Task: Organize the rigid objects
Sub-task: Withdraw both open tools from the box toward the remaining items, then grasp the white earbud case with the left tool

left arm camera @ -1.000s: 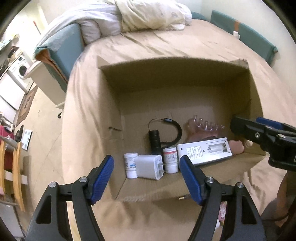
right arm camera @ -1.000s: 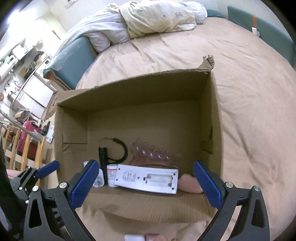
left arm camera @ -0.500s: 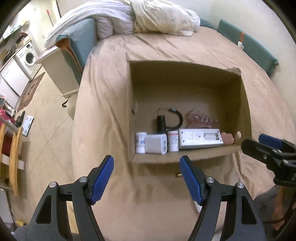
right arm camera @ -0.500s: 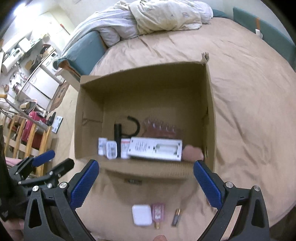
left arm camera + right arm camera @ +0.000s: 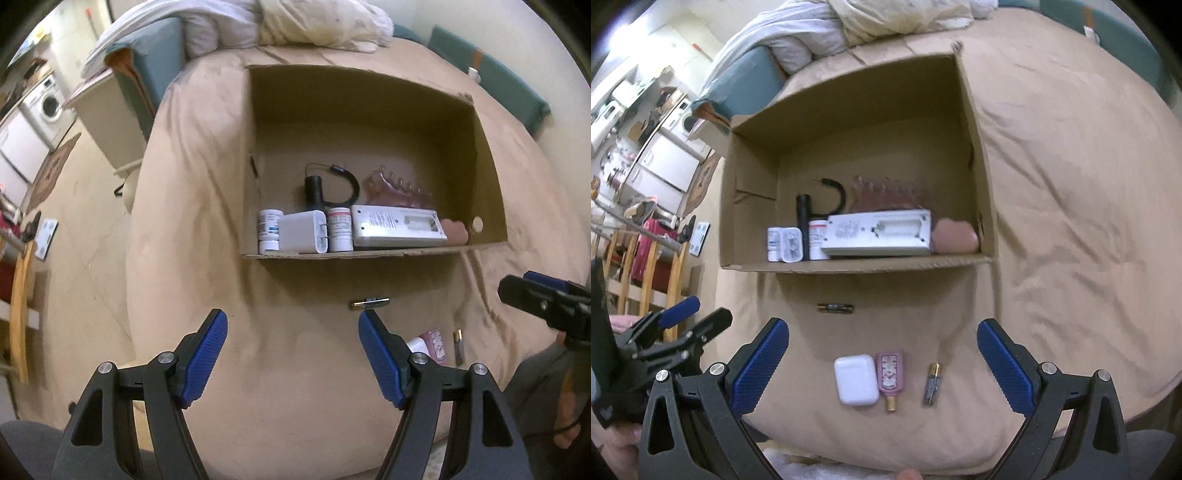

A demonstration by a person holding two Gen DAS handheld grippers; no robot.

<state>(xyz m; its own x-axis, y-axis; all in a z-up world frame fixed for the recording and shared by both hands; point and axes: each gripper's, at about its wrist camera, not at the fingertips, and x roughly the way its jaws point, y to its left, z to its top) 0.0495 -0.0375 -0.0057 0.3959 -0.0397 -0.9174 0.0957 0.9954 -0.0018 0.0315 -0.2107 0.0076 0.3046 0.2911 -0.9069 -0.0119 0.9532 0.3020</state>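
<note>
A cardboard box [image 5: 487, 147] [image 5: 750, 184] lies on the tan bed. Along its near wall sit two pill bottles [image 5: 340, 229], a white charger [image 5: 301, 236], a white remote [image 5: 397, 230] [image 5: 879, 234], a black cabled device [image 5: 314, 188] and a pink piece [image 5: 456, 230]. On the bed in front lie a battery [image 5: 369, 303] [image 5: 834, 307], a white earbud case [image 5: 856, 379], a small pink bottle [image 5: 891, 374] and a second battery [image 5: 932, 384]. My left gripper [image 5: 293, 358] hangs open over bare sheet. My right gripper [image 5: 882, 365] stands open above the earbud case, with nothing between its fingers.
A rumpled duvet [image 5: 317, 22] and teal cushions [image 5: 487, 70] lie at the far end of the bed. Left of the bed are a floor, a washing machine [image 5: 48, 107], white cabinets [image 5: 668, 162] and wooden chairs [image 5: 646, 273].
Both grippers have drawn back from the box toward the bed's near edge. The box now looks smaller, and the loose items in front of it have come into view.
</note>
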